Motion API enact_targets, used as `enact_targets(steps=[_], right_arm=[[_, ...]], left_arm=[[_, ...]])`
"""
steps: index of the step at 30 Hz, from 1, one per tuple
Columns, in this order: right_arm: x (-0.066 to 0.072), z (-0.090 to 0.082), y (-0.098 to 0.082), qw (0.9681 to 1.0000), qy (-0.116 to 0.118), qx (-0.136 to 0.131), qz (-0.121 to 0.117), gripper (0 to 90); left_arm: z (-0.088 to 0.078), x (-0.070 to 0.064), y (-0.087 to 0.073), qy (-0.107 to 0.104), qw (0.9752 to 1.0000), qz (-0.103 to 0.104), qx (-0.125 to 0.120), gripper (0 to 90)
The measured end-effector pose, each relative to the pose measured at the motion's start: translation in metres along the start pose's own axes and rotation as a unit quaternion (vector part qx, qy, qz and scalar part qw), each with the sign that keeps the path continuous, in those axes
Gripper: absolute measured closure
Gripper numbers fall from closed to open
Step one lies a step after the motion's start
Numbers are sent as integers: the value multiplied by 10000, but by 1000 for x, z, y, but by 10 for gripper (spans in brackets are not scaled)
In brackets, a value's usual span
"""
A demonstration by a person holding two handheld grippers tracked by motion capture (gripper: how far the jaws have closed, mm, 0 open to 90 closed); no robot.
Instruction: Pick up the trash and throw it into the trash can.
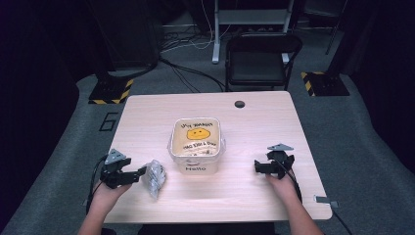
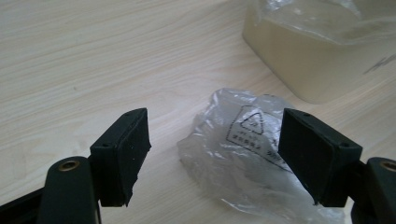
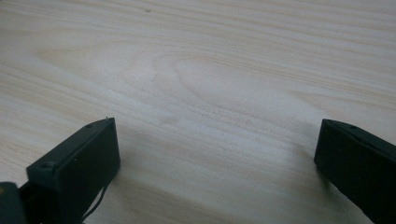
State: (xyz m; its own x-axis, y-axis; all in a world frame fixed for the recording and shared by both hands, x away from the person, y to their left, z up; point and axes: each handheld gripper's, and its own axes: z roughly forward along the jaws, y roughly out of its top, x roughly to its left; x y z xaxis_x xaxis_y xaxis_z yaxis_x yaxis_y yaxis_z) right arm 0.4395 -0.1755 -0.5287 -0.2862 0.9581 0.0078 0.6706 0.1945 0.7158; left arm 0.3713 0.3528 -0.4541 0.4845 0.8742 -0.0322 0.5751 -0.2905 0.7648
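Lying crumpled at lower left of the worktop [image 1: 254,191], clear plastic bag [image 1: 155,177] between wide-open left tool [image 1: 142,172]; right tool [image 1: 258,167] open, empty, lower right.

The white bucket [image 1: 196,147] stands in the middle of the table [image 1: 254,117] and blocks the straight way between both sides. A crumpled plastic bag [image 1: 155,177] lies just beside it on the left, possibly touching. Bare wood runs wide behind the bucket and to its right.
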Motion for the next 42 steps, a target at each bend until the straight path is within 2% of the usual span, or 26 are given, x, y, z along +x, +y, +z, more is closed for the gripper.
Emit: enact_targets(steps=[9,15,18,20,24,35,37,42], right_arm=[[0,0,0,10000,1,-2,-6,0],[0,0,0,10000,2,-1,-5,0],[0,0,0,10000,2,-1,-5,0],[0,0,0,10000,1,-2,-8,0],[0,0,0,10000,0,0,-6,0],[0,0,0,10000,1,0,-3,0],[0,0,0,10000,0,-1,-7,0],[0,0,0,10000,1,-1,-7,0]], left_arm=[[5,-20,5,-198,9998,60,-53,221],[12,-25,4,-363,9993,17,-21,221],[15,-27,4,-367,9993,28,1,223],[18,-28,3,-369,9993,56,-2,225],[23,-28,-1,-298,9994,86,147,226],[36,-31,-7,-301,9990,144,303,228],[38,-31,-8,-317,9987,222,344,250],[42,-28,-11,-360,9986,172,344,303]])
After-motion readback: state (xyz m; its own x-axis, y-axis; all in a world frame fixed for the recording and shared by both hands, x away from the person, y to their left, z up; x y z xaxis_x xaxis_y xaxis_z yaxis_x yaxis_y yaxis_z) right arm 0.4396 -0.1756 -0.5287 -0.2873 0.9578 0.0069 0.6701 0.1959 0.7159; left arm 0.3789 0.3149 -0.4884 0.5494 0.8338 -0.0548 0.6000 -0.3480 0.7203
